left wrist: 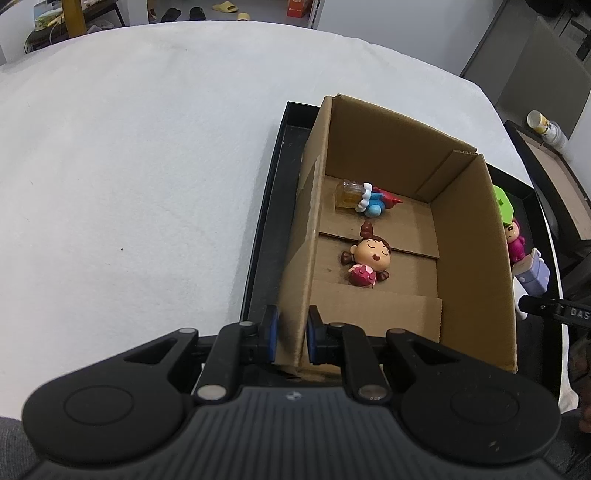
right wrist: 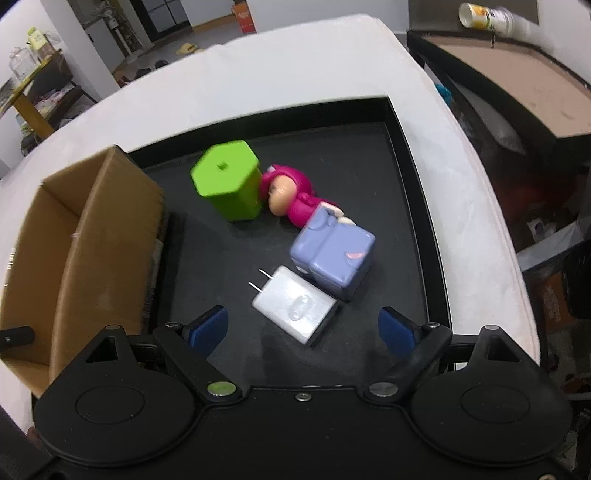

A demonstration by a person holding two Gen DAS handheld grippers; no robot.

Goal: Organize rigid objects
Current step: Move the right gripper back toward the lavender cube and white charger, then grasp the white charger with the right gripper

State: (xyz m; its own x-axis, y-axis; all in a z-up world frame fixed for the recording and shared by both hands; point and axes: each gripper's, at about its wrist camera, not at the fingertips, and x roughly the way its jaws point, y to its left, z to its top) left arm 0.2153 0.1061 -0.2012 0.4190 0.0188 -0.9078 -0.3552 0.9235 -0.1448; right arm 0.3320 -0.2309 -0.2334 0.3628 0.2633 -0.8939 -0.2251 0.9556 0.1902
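A cardboard box (left wrist: pixel 469 236) stands in a black tray (left wrist: pixel 266 229). Inside lie a girl figurine (left wrist: pixel 365 258) and a small blue-and-red figure with a yellow cube (left wrist: pixel 365 199). My left gripper (left wrist: pixel 291 334) is shut on the box's near left wall. In the right wrist view, the tray floor (right wrist: pixel 332 147) holds a green hexagonal block (right wrist: pixel 227 177), a pink figurine (right wrist: pixel 291 199), a lilac block toy (right wrist: pixel 332 254) and a white plug charger (right wrist: pixel 295 306). My right gripper (right wrist: pixel 301 330) is open just above the charger, which sits between the fingers.
The tray rests on a table under a white cloth (left wrist: pixel 129 166). The box (right wrist: pixel 81 236) fills the tray's left part. A dark side table (right wrist: pixel 517 81) with a can (right wrist: pixel 487 14) stands to the right. Chairs and clutter lie beyond the table.
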